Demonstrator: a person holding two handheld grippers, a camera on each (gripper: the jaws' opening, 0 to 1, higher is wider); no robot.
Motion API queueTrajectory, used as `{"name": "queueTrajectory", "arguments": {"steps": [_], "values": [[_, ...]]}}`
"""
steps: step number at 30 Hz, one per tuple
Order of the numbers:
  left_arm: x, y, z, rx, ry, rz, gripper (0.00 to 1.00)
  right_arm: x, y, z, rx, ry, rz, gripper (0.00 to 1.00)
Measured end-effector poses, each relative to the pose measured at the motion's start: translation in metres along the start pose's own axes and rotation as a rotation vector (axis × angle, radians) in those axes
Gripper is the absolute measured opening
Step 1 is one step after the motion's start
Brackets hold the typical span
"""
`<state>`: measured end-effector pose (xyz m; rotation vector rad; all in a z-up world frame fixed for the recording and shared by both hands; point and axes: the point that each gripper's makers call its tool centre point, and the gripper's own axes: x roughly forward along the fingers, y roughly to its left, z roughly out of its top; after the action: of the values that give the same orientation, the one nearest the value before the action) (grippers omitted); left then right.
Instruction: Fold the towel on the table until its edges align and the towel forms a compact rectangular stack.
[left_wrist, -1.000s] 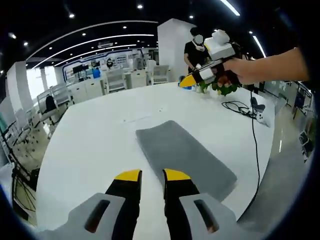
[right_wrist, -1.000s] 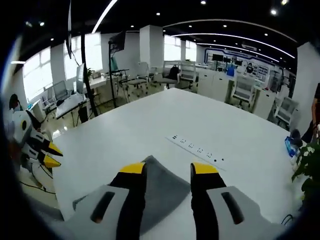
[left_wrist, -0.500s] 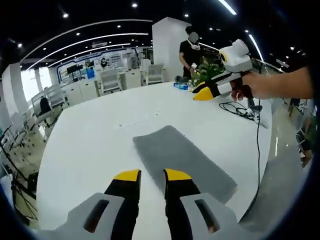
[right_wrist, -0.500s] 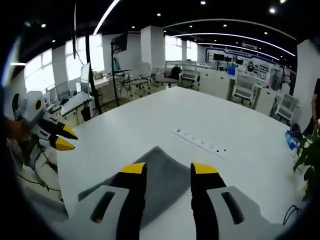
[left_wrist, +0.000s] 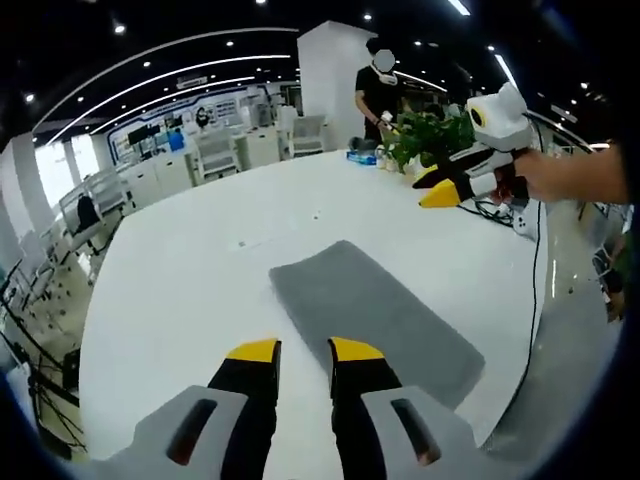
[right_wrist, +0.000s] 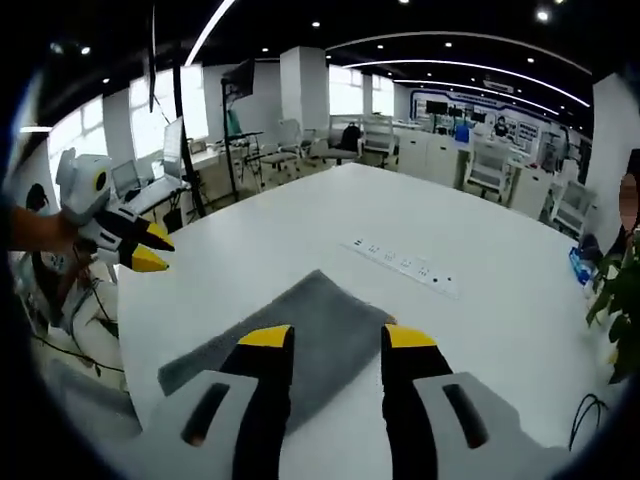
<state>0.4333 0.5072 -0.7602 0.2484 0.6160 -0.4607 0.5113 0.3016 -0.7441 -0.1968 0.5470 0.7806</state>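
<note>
The grey towel (left_wrist: 375, 317) lies flat on the white table (left_wrist: 180, 270) as a long folded rectangle, just ahead of the left claw (left_wrist: 303, 349) and running away from it to the right. In the right gripper view the same towel (right_wrist: 290, 335) sits directly in front of the right claw (right_wrist: 337, 337), one corner showing in the gap between its yellow tips. Neither claw touches the cloth. The left claw's jaws stand a little apart with nothing between them; the right claw's jaws are wider apart and also hold nothing.

Beyond the towel from the right claw, a white power strip (right_wrist: 405, 267) lies flat on the table, well apart from the cloth. Further right near the table's edge stand a small blue item (right_wrist: 581, 292) and a leafy green plant (right_wrist: 620, 310).

From the left claw, a black cable (left_wrist: 533, 290) trails over the table's right edge, past the towel's far side. The plant (left_wrist: 425, 138) stands at the table's far end, with a person in black (left_wrist: 378, 85) behind it. Office chairs and desks (left_wrist: 230, 150) fill the room beyond.
</note>
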Motion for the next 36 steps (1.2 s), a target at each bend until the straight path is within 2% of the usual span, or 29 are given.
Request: {"name": "queueTrajectory", "arguments": {"steps": [9,21,27,36], "values": [[0.01,-0.005,-0.011,0.013,0.03,-0.016,0.19,-0.003,0.013,-0.022,0.025,0.021,0.012,0.34],[0.019,-0.007,-0.026,-0.019,0.058,-0.028,0.19,0.003,0.013,-0.053,0.053,0.063,0.016,0.34],[0.024,-0.008,-0.032,-0.011,0.07,-0.037,0.19,-0.001,0.018,-0.062,0.076,0.081,0.012,0.33],[0.042,-0.006,-0.042,-0.051,0.09,-0.065,0.19,0.003,0.026,-0.076,0.087,0.114,0.01,0.33]]}}
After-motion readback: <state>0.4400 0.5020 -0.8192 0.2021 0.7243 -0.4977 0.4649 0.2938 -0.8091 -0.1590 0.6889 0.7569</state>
